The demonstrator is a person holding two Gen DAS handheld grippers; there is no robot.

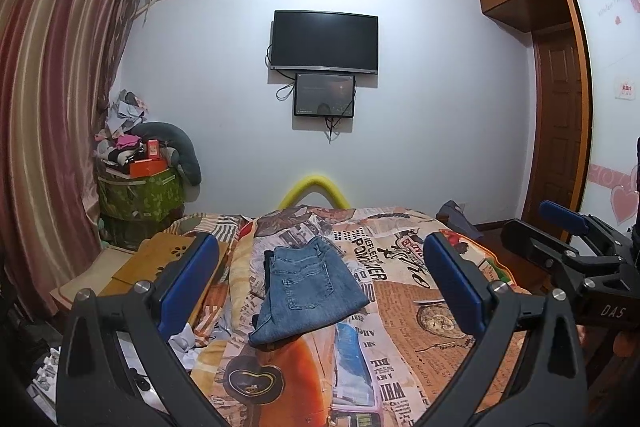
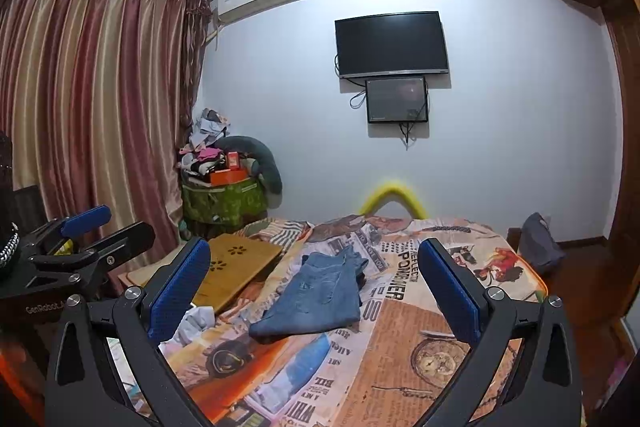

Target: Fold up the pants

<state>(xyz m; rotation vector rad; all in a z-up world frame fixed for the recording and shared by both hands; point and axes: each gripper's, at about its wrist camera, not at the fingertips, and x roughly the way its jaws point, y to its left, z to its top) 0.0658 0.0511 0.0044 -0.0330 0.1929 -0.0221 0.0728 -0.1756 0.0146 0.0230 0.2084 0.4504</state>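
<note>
**Jeans lie folded on the bed, both tools held back and wide**

The pants [image 1: 308,291], a pair of blue jeans, lie on the bed [image 1: 420,327] in a compact folded bundle, back pocket and waistband facing up, the leg layers tucked beneath. In the left wrist view they sit straight ahead of the left tool [image 1: 320,291], framed between its two blue pads but well beyond them, not touched. In the right wrist view the same bundle lies ahead and a little to the left of the midline of the right tool [image 2: 316,295], again clear of the fingers.

Both tools stand wide, with nothing between the jaws. Each one shows at the edge of the other's view, so the two are held side by side, off the cloth and above the near end of the bed.

Judging from how the denim lies, the folding itself looks largely done: the bundle is short and stacked, though its near edge is slightly uneven and a bit of dark lining shows at the far right corner. The step in hand seems to be a check or a pause after the last fold.

If another move is needed, it would call for bringing one tool forward and down to the near edge, pinching all layers together, and squaring or halving the bundle while the other tool pins the far side. Stiff denim should hold a crease but may spring open if released early.

A wooden board [image 2: 236,267] lies to the left of the jeans.
</note>
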